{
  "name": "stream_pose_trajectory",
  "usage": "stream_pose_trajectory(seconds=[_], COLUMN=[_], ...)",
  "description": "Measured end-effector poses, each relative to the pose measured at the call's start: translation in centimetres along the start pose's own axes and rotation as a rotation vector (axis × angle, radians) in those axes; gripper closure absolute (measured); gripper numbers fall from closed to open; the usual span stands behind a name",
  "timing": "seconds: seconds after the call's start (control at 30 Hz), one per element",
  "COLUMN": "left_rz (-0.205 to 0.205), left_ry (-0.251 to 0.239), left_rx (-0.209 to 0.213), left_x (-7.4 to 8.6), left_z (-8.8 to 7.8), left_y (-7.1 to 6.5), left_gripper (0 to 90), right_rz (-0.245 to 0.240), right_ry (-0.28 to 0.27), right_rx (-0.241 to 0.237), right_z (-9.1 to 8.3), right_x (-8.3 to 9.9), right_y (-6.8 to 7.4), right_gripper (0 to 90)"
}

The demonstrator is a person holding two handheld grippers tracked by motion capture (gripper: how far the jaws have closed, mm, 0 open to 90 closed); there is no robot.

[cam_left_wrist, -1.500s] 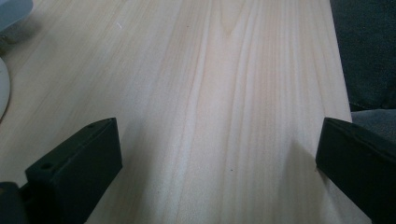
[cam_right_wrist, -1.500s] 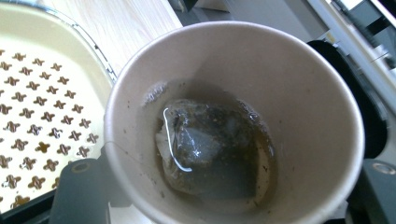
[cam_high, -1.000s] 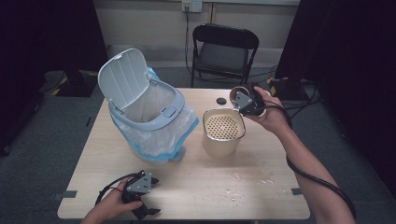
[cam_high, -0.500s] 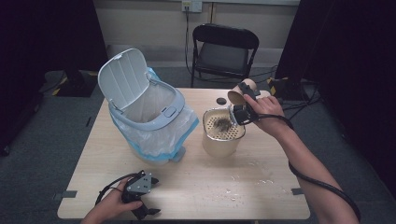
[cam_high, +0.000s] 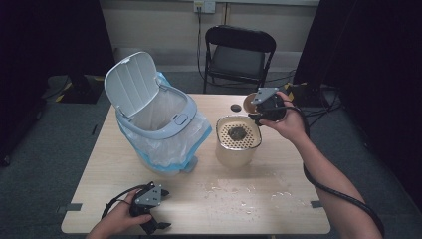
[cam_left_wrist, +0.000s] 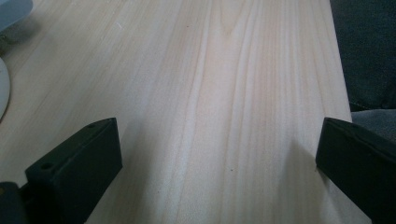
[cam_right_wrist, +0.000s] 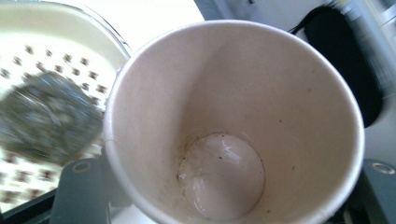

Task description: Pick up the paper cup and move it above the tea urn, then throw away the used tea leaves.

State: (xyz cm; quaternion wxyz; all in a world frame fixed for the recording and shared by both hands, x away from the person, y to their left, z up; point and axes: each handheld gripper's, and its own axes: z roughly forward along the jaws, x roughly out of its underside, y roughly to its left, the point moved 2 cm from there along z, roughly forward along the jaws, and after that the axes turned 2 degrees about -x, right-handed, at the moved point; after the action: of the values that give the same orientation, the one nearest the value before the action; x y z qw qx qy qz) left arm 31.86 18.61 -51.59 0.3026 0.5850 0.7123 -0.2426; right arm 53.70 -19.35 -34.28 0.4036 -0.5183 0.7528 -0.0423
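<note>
1. R gripper (cam_high: pixel 260 110) grasps a paper cup (cam_right_wrist: pixel 233 121), jaws clenched on its wall; cup tipped, mouth facing the gripper's camera, inside just a wet film & dark specks.
2. Cup held over the back-right rim of the beige strainer pot (cam_high: pixel 238 149) at mid counter (cam_high: pixel 278 199).
3. Clump of dark tea leaves (cam_high: pixel 237 133) lies on the strainer's holed insert.
4. L gripper (cam_high: pixel 149 219) rests at the counter's near-left edge, jaws released, nothing between them.
5. White bin (cam_high: pixel 159 124), lid up, stands left of the pot.
</note>
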Motion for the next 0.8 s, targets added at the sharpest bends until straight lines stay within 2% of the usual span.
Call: stream_pose_trajectory(seconds=[0.13, 0.23, 0.33, 0.53, 0.7, 0.8], left_rz=[0.0, 0.0, 0.0, -0.001, 0.0, -0.001], left_ry=[0.0, -0.001, 0.0, -0.001, 0.0, -0.001], left_rx=[0.0, 0.0, 0.0, 0.0, 0.0, 0.0], left_x=[0.0, 0.0, 0.0, 0.0, 0.0, 0.0], left_z=[0.0, 0.0, 0.0, 0.0, 0.0, 0.0], left_y=[0.0, 0.0, 0.0, 0.0, 0.0, 0.0], left_gripper=[0.0, 0.0, 0.0, 0.0, 0.0, 0.0], right_rz=[0.131, 0.2, 0.225, 0.238, 0.279, 0.274], right_ry=[-0.031, -0.051, -0.052, -0.058, -0.079, -0.076], right_rx=[-0.087, -0.128, -0.143, -0.168, -0.205, -0.209], right_z=[-0.2, -0.5, -0.8, -1.2, -1.2, -1.2], right_x=[0.2, 0.3, 0.2, 0.2, 0.2, 0.0], right_y=[-0.4, -0.6, -0.6, -0.5, -0.3, -0.2], right_gripper=[28.2, 28.2, 28.0, 27.9, 27.8, 27.7])
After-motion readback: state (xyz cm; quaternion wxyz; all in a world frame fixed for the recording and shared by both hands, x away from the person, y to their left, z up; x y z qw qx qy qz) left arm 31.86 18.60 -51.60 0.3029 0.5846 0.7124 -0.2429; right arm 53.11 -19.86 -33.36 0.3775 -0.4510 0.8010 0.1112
